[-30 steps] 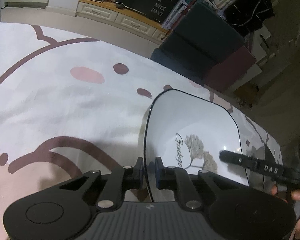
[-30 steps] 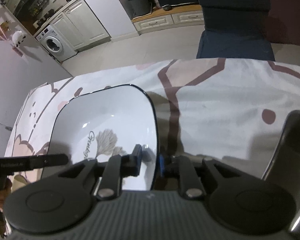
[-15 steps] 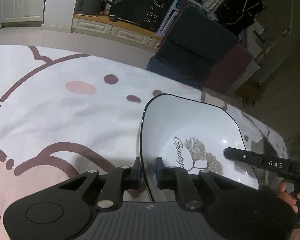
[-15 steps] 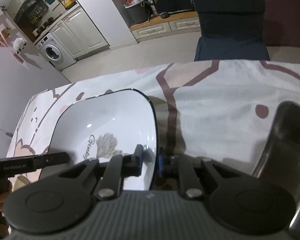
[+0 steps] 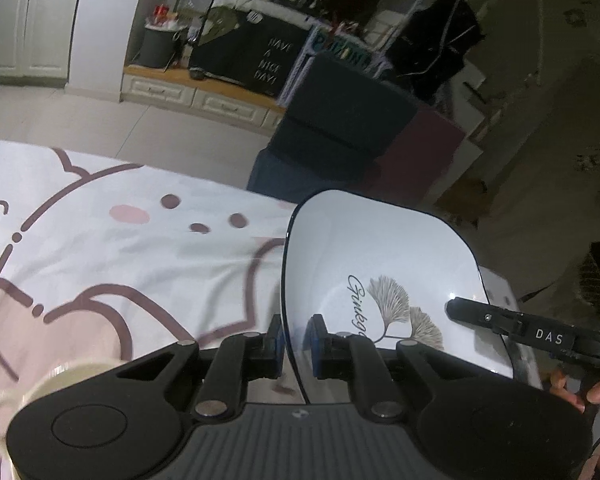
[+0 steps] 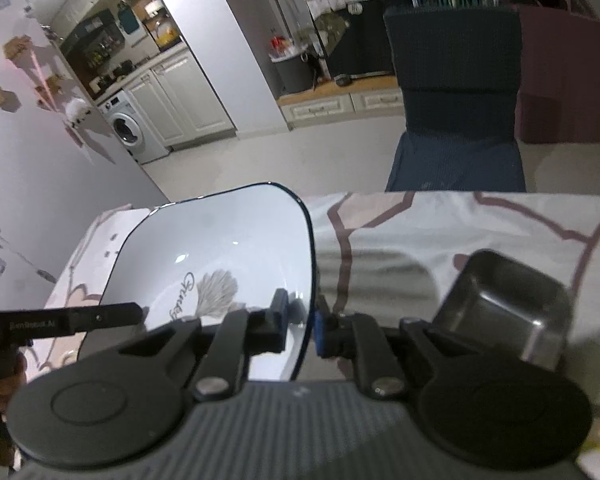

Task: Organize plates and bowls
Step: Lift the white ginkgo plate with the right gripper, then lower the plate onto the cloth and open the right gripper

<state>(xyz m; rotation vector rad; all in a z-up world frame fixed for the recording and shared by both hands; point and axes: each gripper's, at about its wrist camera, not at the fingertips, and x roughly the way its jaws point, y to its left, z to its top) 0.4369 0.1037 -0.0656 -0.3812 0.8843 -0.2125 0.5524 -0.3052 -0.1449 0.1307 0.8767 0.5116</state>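
My left claw (image 5: 296,344) pinches the white plate's (image 5: 380,256) left rim. My right claw (image 6: 302,328) is closing on its right rim, above the tablecloth (image 5: 120,248).

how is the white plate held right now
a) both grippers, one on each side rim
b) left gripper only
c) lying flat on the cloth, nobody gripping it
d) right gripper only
a: the left gripper pinches the plate at one side rim, and the right gripper, its jaws closing, has the opposite rim between its fingers, so the plate hangs between the two.
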